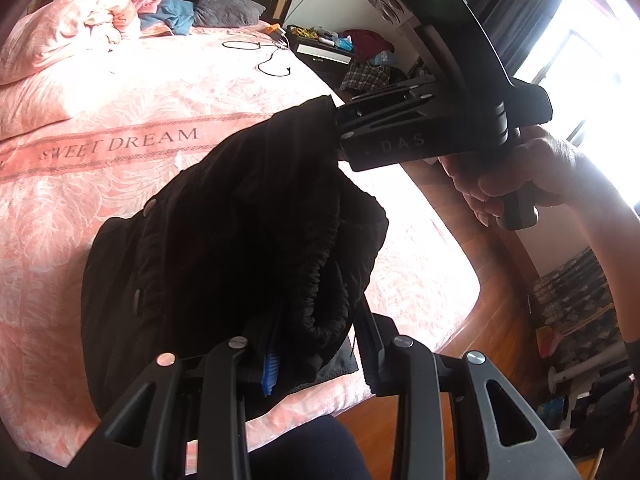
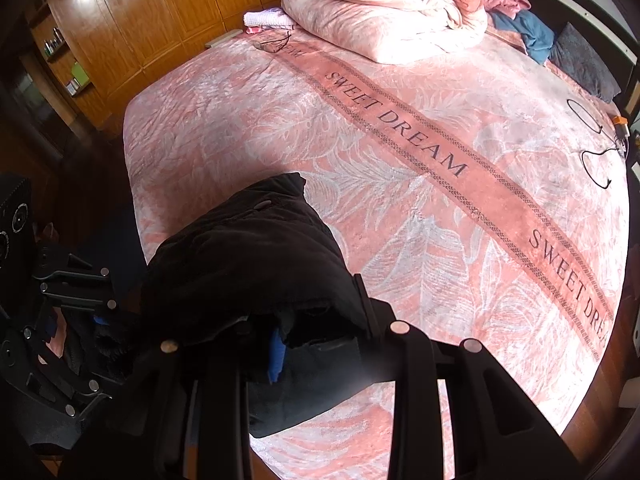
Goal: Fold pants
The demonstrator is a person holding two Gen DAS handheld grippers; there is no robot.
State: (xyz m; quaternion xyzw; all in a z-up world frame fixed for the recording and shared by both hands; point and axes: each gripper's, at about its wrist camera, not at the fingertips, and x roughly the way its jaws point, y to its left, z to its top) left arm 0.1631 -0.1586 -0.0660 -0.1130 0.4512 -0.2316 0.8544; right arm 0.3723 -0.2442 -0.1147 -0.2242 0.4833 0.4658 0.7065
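Observation:
The black pants (image 1: 240,232) hang bunched above the near corner of the pink "SWEET DREAM" bedspread (image 1: 100,208), with the elastic waistband showing. My left gripper (image 1: 316,340) is shut on the waistband at the bottom of the left wrist view, its blue pad (image 1: 269,368) against the cloth. My right gripper (image 1: 338,128), held by a person's hand (image 1: 520,184), is shut on a higher fold. In the right wrist view the pants (image 2: 248,252) fill my right gripper (image 2: 320,332), and the left gripper (image 2: 100,320) grips them close by on the left. The bedspread (image 2: 420,220) lies below.
A folded pink duvet (image 2: 384,8), a grey cushion (image 1: 228,6) and other clothes lie at the head of the bed. Black cables (image 1: 272,60) trail on the cover. A cluttered nightstand (image 1: 332,52), a wooden wardrobe (image 2: 140,20) and wooden floor (image 1: 500,312) surround the bed.

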